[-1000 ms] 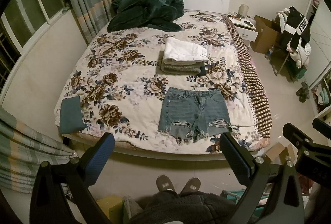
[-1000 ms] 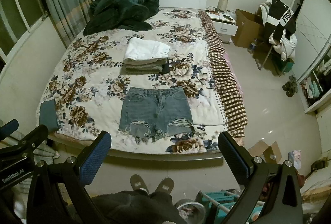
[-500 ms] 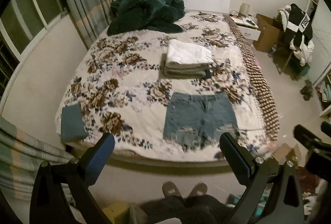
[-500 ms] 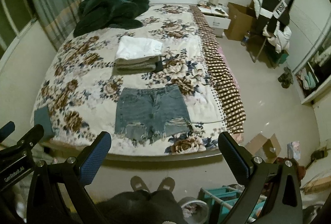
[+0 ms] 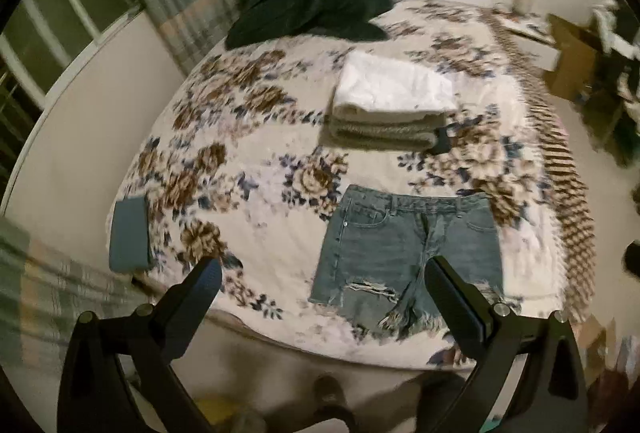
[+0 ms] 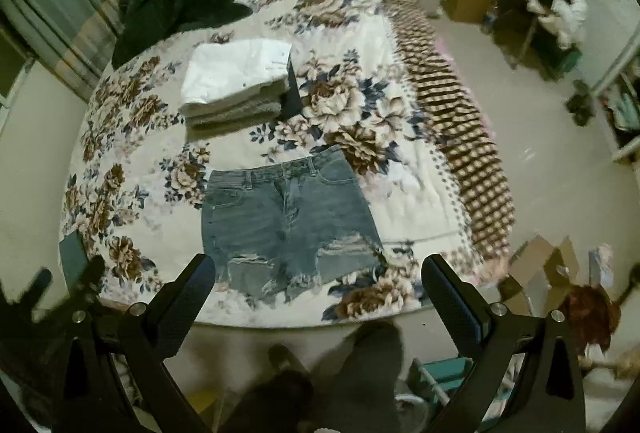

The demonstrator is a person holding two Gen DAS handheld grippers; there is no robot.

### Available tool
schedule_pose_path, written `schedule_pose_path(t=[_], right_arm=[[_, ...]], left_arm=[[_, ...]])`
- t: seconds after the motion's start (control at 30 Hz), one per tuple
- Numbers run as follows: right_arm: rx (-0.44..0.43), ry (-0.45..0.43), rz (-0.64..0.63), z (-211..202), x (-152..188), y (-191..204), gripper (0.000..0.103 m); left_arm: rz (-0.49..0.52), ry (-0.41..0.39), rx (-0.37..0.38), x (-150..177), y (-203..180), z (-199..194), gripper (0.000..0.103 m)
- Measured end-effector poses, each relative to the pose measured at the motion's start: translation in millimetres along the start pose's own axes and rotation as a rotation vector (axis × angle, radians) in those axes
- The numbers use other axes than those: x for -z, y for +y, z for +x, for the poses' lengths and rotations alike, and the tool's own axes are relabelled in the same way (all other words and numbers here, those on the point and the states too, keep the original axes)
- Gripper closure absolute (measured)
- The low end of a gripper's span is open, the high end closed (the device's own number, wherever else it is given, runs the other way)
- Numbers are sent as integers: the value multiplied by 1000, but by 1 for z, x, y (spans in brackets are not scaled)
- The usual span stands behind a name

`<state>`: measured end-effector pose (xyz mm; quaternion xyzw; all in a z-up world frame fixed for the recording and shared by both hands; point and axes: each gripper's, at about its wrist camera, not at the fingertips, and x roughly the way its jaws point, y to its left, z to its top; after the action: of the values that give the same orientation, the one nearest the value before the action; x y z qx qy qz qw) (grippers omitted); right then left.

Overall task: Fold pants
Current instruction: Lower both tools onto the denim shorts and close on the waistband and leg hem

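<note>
Approach step, nothing grasped yet. Denim shorts [image 5: 404,253] lie flat, face up, on the floral bed [image 5: 256,169], waistband toward the headboard, frayed hems toward the foot edge. Left gripper [image 5: 322,289] hangs above the foot of the bed with jaws wide apart, holding nothing. Right gripper [image 6: 316,283] same: jaws spread, holding nothing, also short of the hems. No fold is made yet, so the task looks barely started.

Next move, as I judge it: bring both grippers down to the shorts and pinch 1 side, probably a hem corner and the waistband corner on that side, then carry it across to halve the shorts lengthwise. Frayed hems are loose threads, so the pinch needs solid denim, not fringe.

Edges and room: hems sit near the foot edge of the bed, so little margin on that side of the shorts. Folded stack [image 5: 390,105], white piece on top, sits beyond the waistband, apart from it. Bare bedspread lies to the left of the shorts, all the way to a teal folded item [image 5: 130,235] at the bed's corner. To the right of the shorts is a narrower strip, then the checked bed border [image 6: 456,113]. Dark green blanket [image 5: 312,5] is well apart, by the headboard.
</note>
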<state>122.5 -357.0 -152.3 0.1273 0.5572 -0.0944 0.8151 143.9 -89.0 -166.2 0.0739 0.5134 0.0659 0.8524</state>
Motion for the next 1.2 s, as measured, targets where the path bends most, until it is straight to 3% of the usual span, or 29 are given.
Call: schedule_pose_path(t=[0.23, 0.3, 0.4, 0.6, 0.7, 0.87, 0.93, 0.97, 1.03, 1.1, 1.13, 1.17, 1.2], right_arm=[[-85, 121, -226, 156, -93, -60, 2], [-101, 153, -290, 199, -106, -68, 17], [-159, 229, -347, 278, -123, -82, 25], [-232, 361, -363, 405, -136, -99, 25], [-218, 417, -390, 457, -139, -107, 25], [-231, 466, -408, 507, -137, -105, 25], [-259, 496, -401, 520, -137, -98, 25], [-281, 504, -398, 530, -137, -94, 25], [-313, 519, -390, 543, -136, -87, 25], [-328, 525, -379, 552, -137, -81, 25], [-338, 530, -373, 556, -137, -77, 25], [-342, 518, -365, 560, -137, -74, 33], [-341, 505, -365, 561, -137, -71, 48]], left_arm=[[-187, 209, -5, 28, -94, 102, 0], [-238, 261, -10, 42, -127, 136, 0], [-282, 327, 16, 65, -165, 173, 0], [-240, 373, 47, 115, -245, 246, 0], [-233, 413, 56, 135, -278, 272, 0], [-186, 424, 86, 154, -328, 292, 3], [-152, 428, 76, 159, -341, 299, 21], [-143, 435, 85, 161, -345, 303, 39], [-170, 413, 132, 161, -342, 303, 53], [-209, 385, 215, 157, -334, 296, 88], [-226, 380, 233, 156, -329, 293, 93], [-244, 369, 247, 155, -322, 288, 98], [-254, 361, 253, 153, -316, 283, 99]])
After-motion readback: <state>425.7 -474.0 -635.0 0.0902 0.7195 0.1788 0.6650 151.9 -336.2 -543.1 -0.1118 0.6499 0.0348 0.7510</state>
